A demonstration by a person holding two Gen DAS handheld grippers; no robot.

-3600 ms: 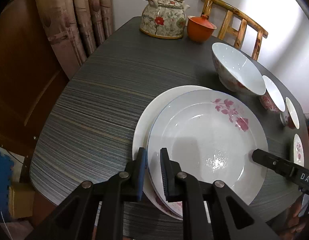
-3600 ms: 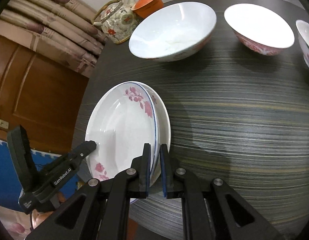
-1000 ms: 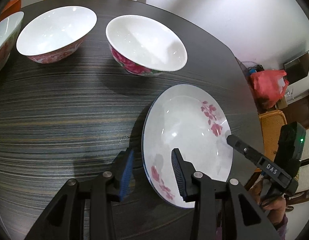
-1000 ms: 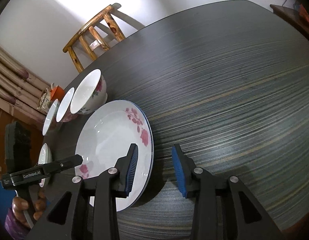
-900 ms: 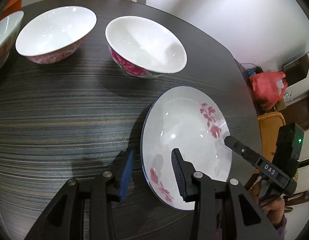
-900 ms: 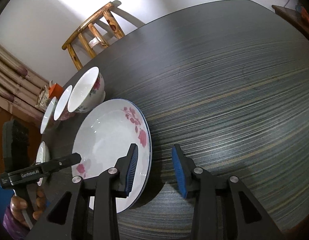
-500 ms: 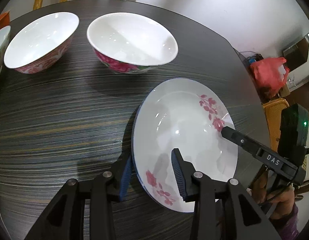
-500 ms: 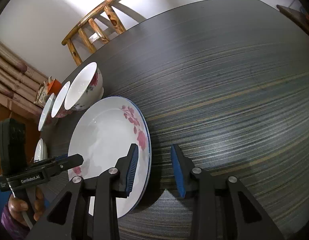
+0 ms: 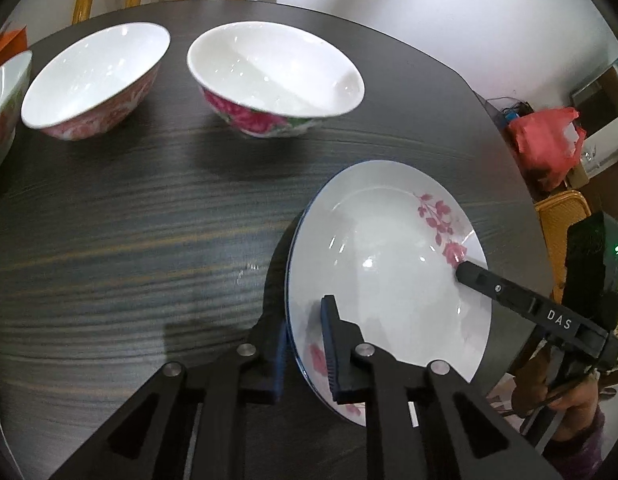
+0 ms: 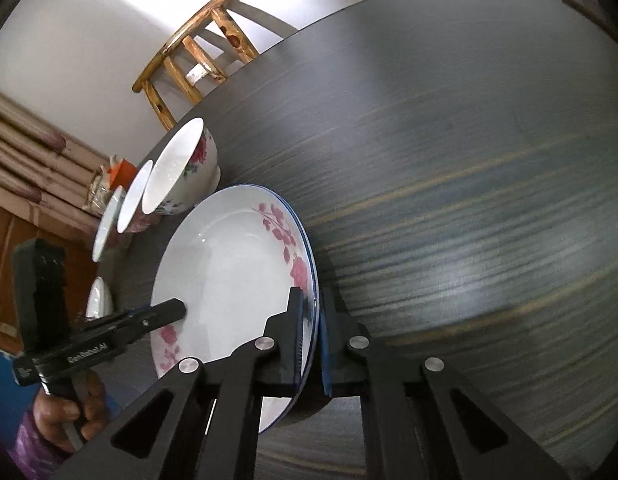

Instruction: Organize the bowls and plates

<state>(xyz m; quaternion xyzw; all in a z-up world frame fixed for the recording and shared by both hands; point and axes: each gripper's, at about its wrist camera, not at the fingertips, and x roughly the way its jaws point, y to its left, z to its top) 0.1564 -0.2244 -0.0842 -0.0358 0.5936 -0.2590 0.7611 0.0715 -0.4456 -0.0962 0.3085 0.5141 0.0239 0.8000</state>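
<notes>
Both grippers are black. The left gripper (image 9: 305, 344) has two long arms with triangle-shaped holes cut in them and round silver screws on top. Its pads (image 9: 331, 344) are dark blue with little ridges. The right gripper (image 10: 309, 340) looks just the same, with silver screws and blue pads (image 10: 325, 344). From the left view, the right gripper has white letters "DAS" on its side and a small green light on a black box. From the right view, the left gripper has white writing along its finger and a black block on top. The hand (image 10: 69, 412) holding it comes out of a purple sleeve (image 10: 27, 452).
</notes>
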